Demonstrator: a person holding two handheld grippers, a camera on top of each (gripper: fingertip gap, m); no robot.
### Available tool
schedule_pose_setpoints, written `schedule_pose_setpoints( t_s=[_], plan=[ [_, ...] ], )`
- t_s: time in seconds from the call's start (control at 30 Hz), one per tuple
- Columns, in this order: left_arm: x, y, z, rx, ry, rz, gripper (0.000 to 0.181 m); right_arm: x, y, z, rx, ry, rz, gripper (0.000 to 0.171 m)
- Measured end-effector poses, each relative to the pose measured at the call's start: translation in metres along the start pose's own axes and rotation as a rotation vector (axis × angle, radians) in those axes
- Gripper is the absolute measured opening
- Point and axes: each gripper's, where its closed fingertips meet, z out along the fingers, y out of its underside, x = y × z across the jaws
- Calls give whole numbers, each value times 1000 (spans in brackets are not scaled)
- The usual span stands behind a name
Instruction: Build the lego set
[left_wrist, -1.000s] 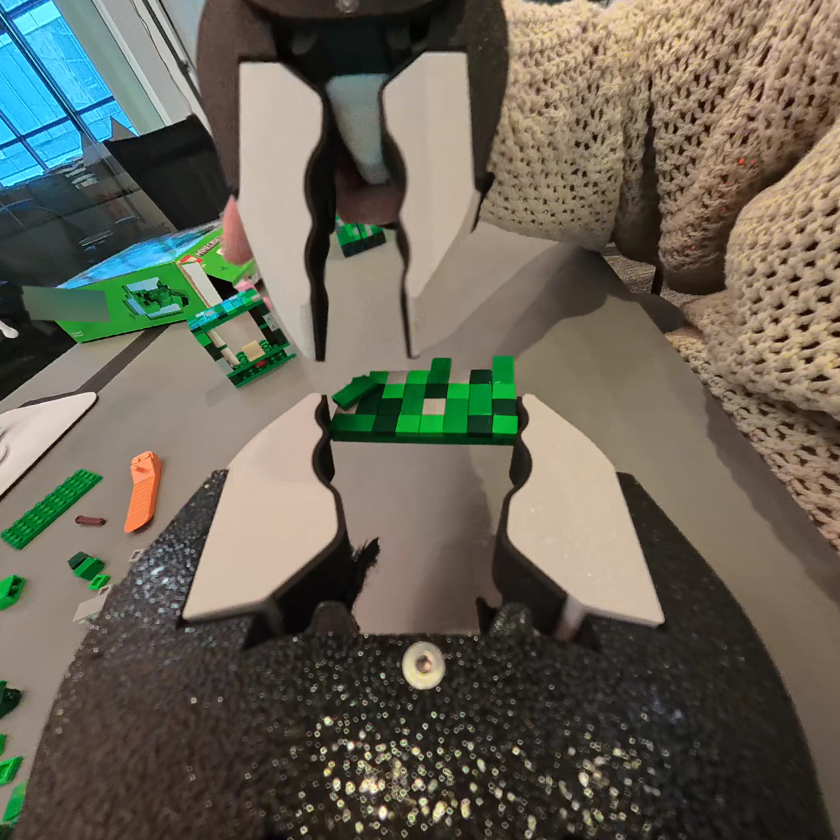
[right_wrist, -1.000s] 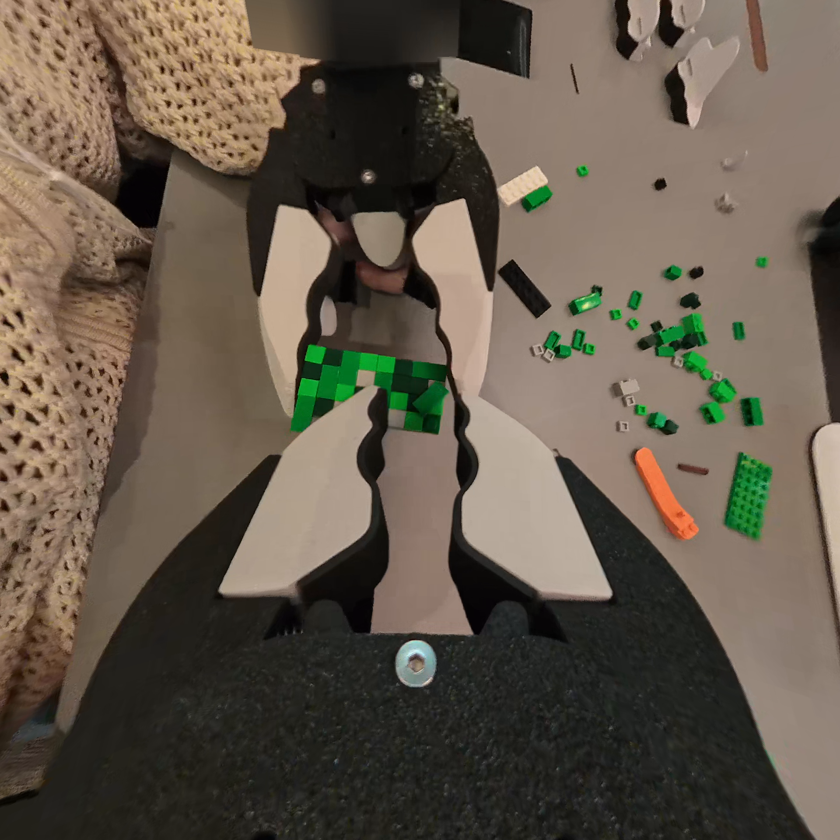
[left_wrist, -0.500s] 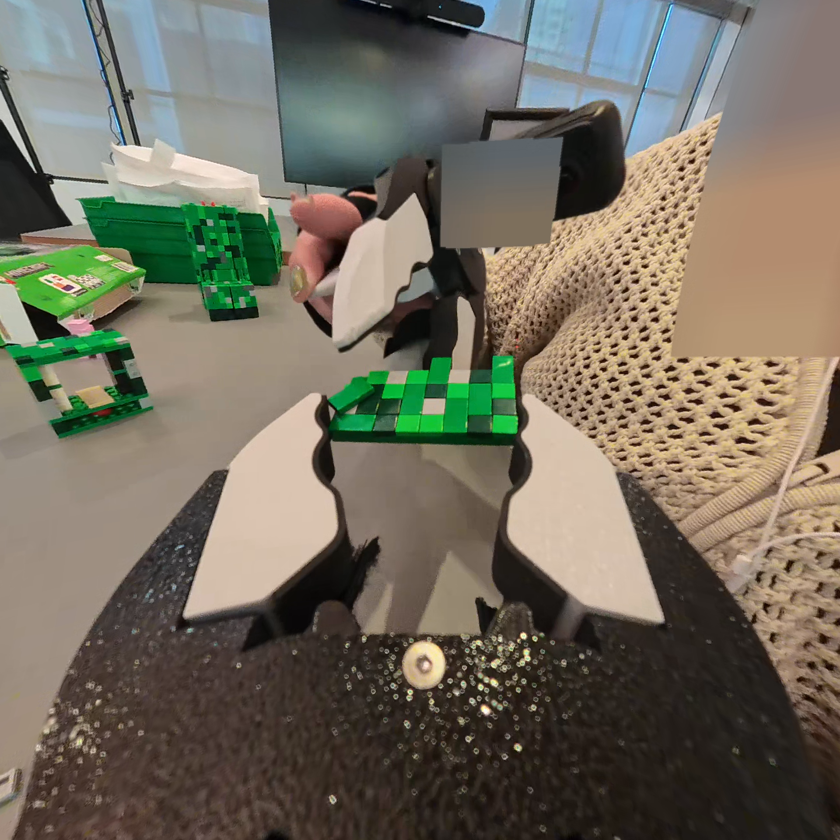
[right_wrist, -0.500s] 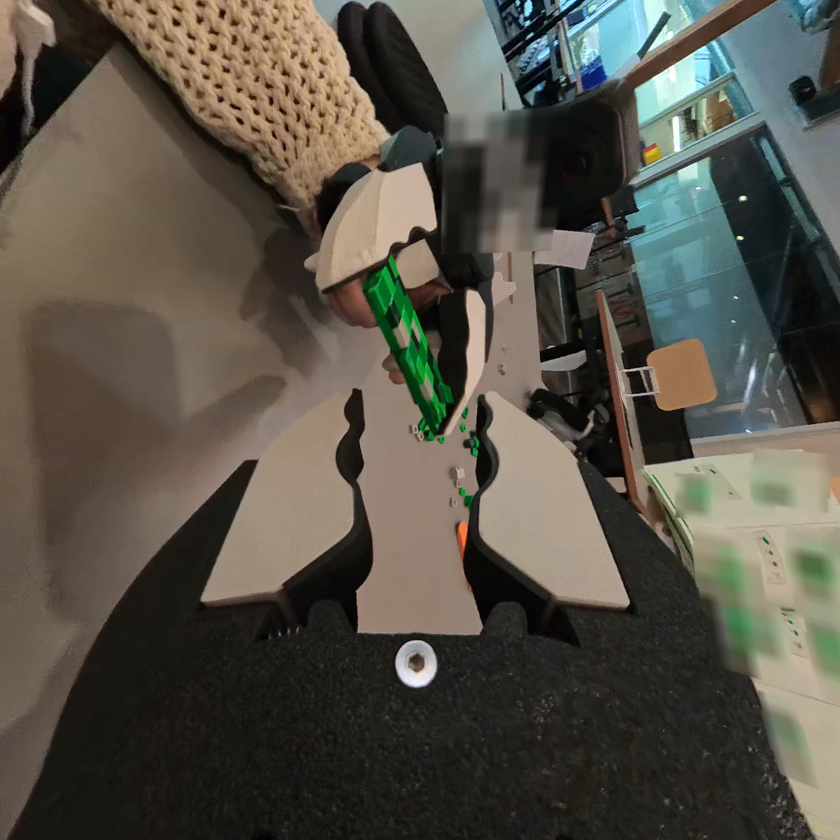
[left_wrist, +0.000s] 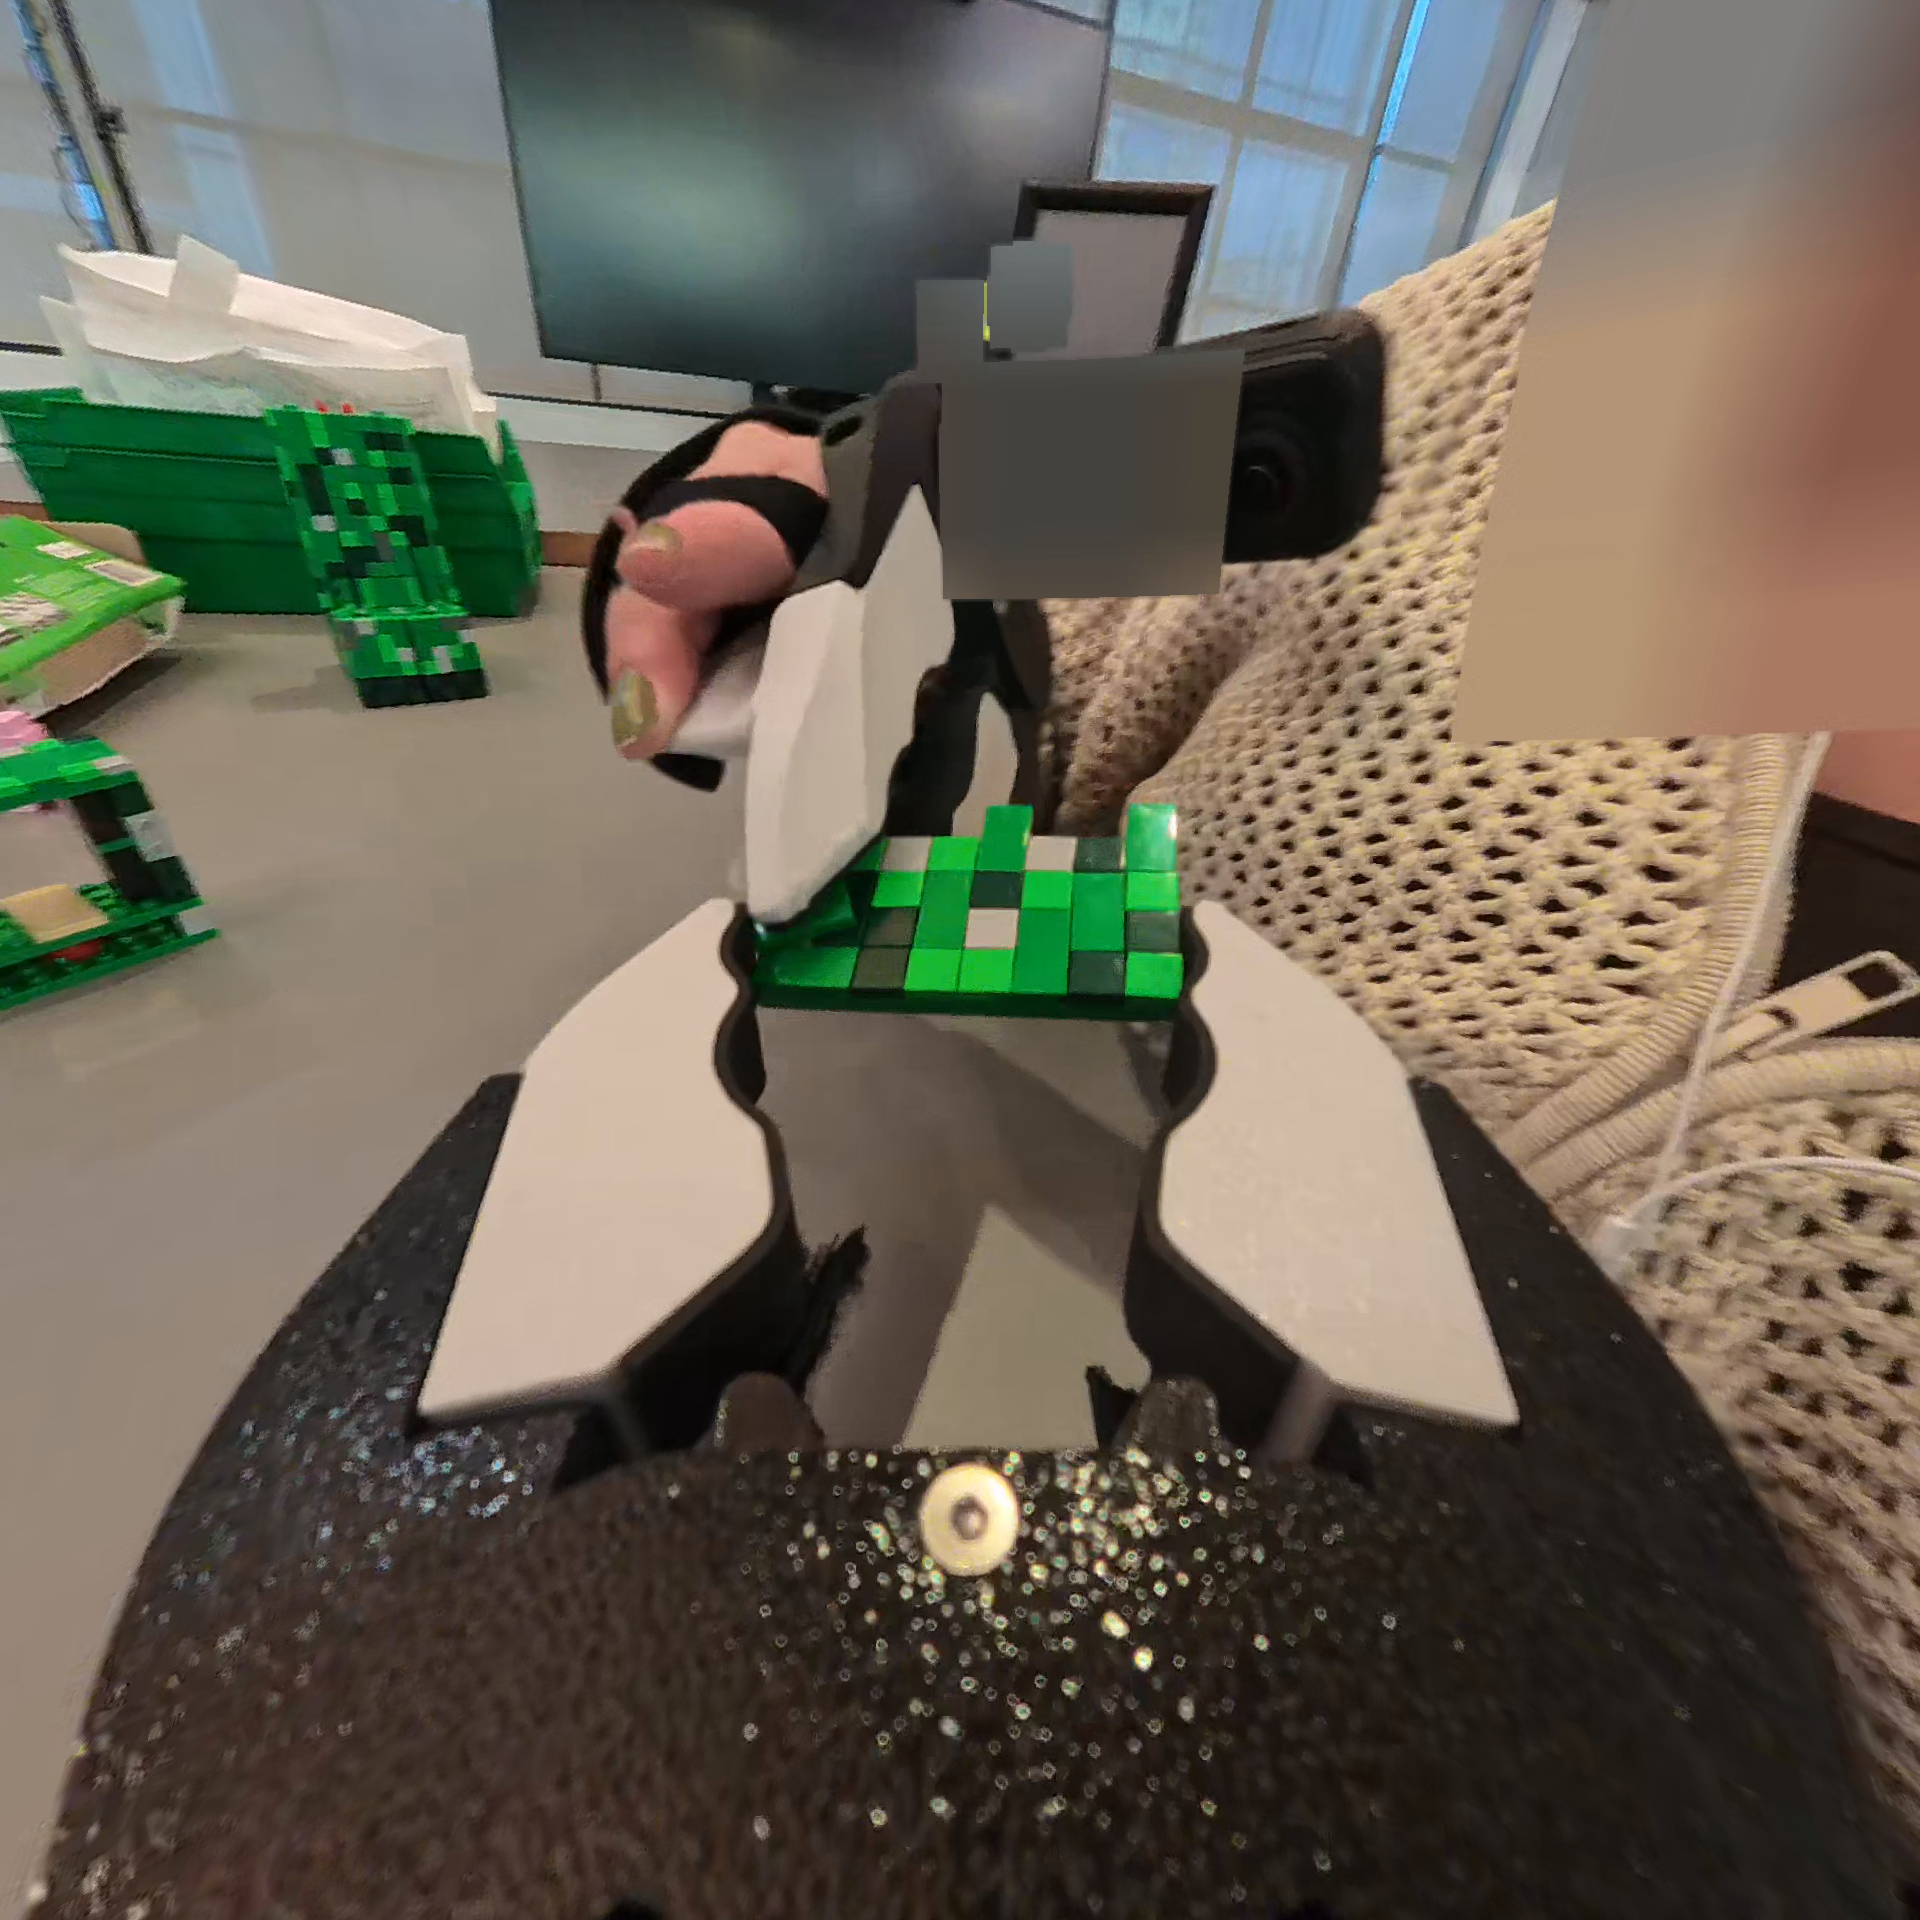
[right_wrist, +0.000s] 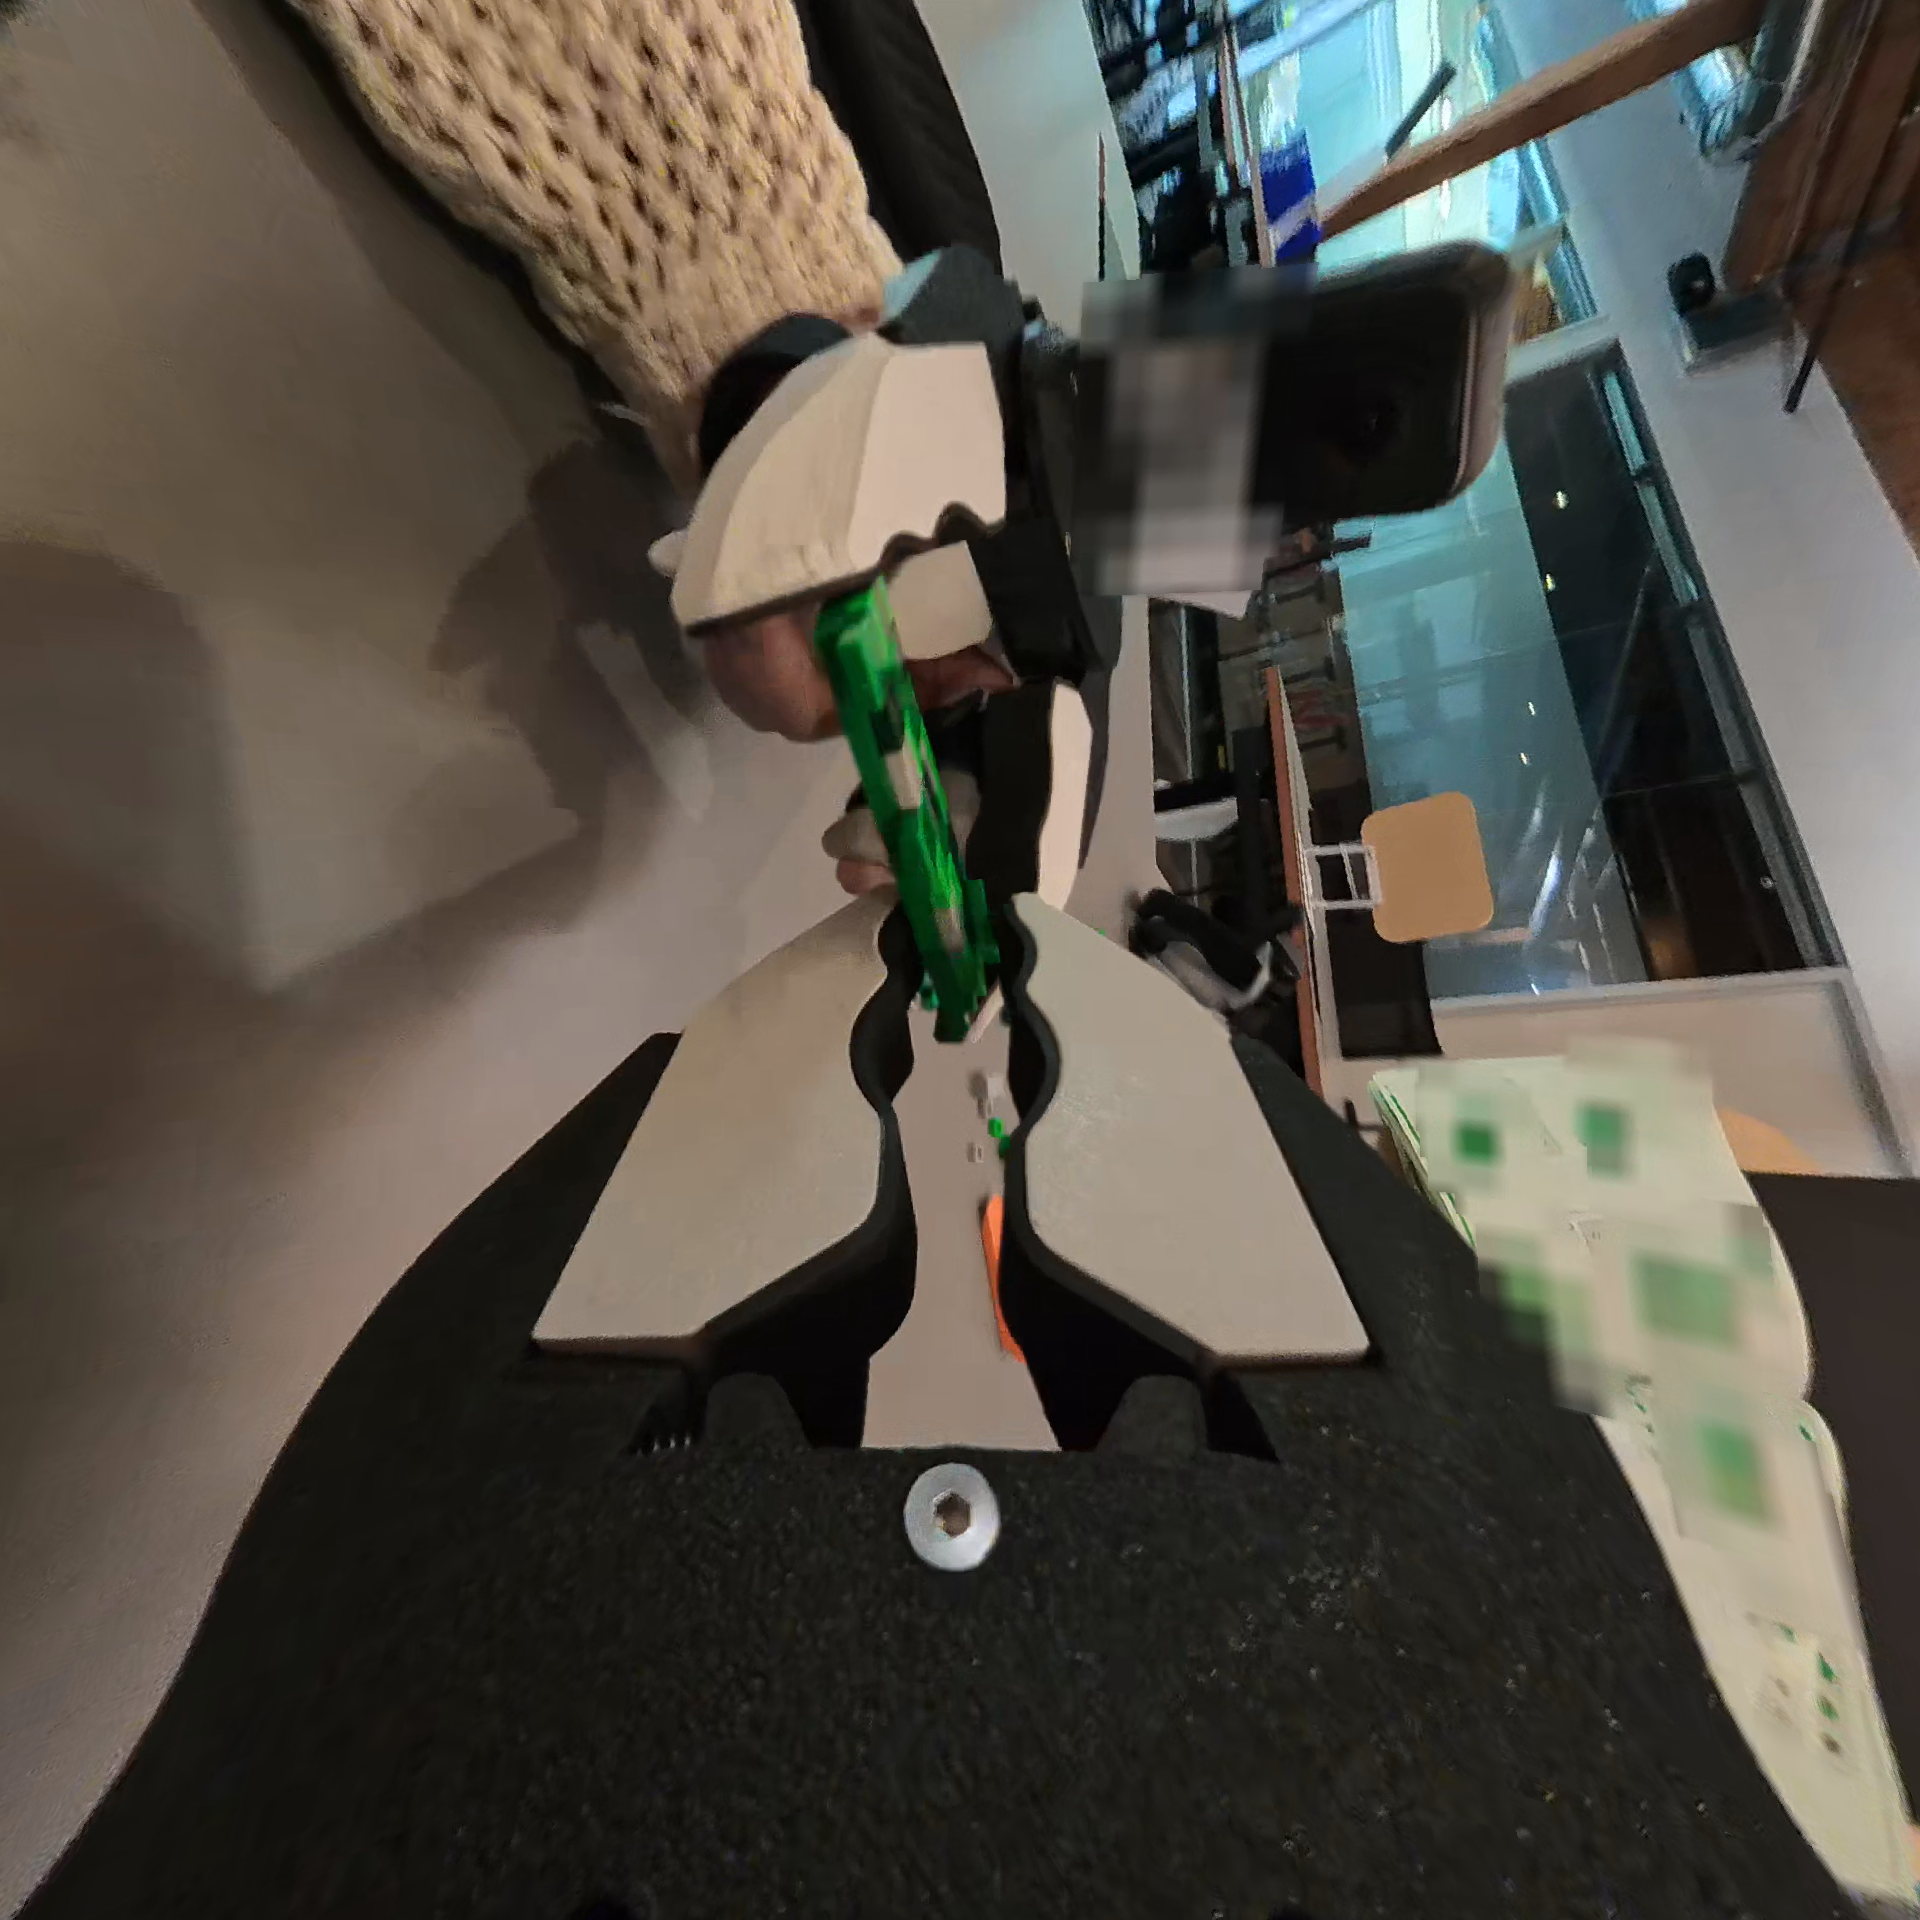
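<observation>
A flat green plate (left_wrist: 1018, 914) tiled in light green, dark green and grey squares is held level above the grey table. My left gripper (left_wrist: 966, 935) is shut on it, one fingertip on each short side. My right gripper (right_wrist: 956, 935) comes in from the far left and is shut on the plate's left corner. Its white finger (left_wrist: 831, 748) lies on top of the tile that sat tilted there. In the right wrist view the plate (right_wrist: 899, 758) shows edge-on, running from my right fingertips up into the left gripper (right_wrist: 914, 769).
A built green blocky figure (left_wrist: 384, 551) stands at the back left before green bins (left_wrist: 156, 488). A small green frame build (left_wrist: 83, 862) and a green box (left_wrist: 62, 613) sit at the left. An orange brick separator (right_wrist: 992, 1278) and a booklet (right_wrist: 1621, 1299) lie below. A cream knit sweater (left_wrist: 1351, 831) is close on the right. Less than 4 cm separates the two grippers' tips.
Both grippers rose from looking down at the table to looking level, with the plate lifted. My right gripper moved to the plate's left corner and closed on it, over the tilted tile.
</observation>
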Motion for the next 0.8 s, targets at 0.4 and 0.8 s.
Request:
schedule_pose_setpoints(
  t_s=[0.4,0.8],
  plan=[
    [29,-6,0,38,197,-51,76,-7,-30,-22,269,-81,40,11],
    [3,-3,-2,-39,-25,80,76,-8,-17,-26,154,-38,-29,31]
  ],
)
